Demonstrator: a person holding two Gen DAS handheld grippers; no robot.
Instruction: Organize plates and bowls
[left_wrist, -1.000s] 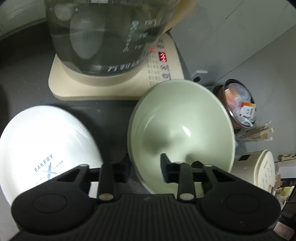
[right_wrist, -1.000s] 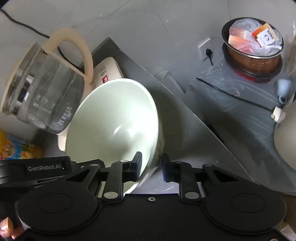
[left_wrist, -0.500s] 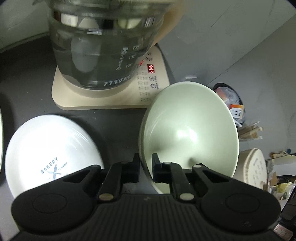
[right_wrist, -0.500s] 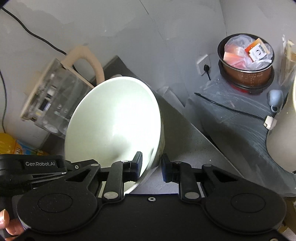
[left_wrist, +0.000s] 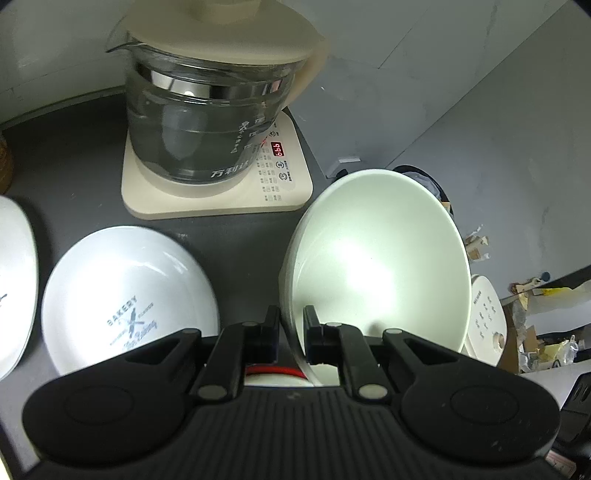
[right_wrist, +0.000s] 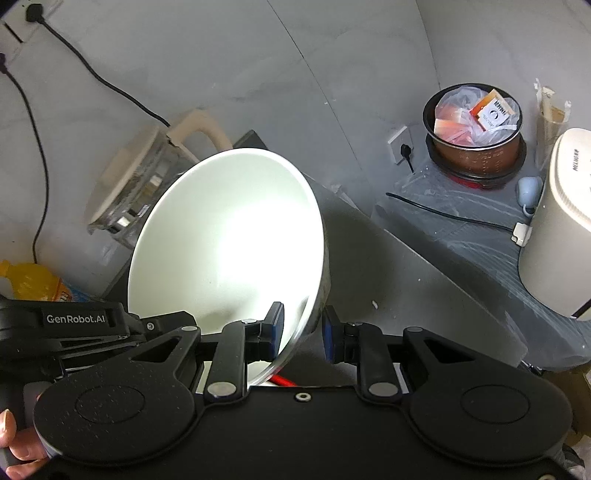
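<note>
Both grippers clamp one bowl's (left_wrist: 373, 258) thin rim: left (left_wrist: 291, 332), right (right_wrist: 302, 328). Glossy, pale green, deep, tilted, off the dark counter (left_wrist: 74, 155). Plate (left_wrist: 125, 291) and glass kettle (left_wrist: 207, 122) close alongside.

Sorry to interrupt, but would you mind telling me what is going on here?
A person is sorting dishes with a handheld gripper in each hand. Both the left gripper and the right gripper are clamped on the rim of one pale green bowl, holding it tilted above the dark counter. A white BAKERY plate lies on the counter beside it, in front of a glass kettle on its base.
</note>
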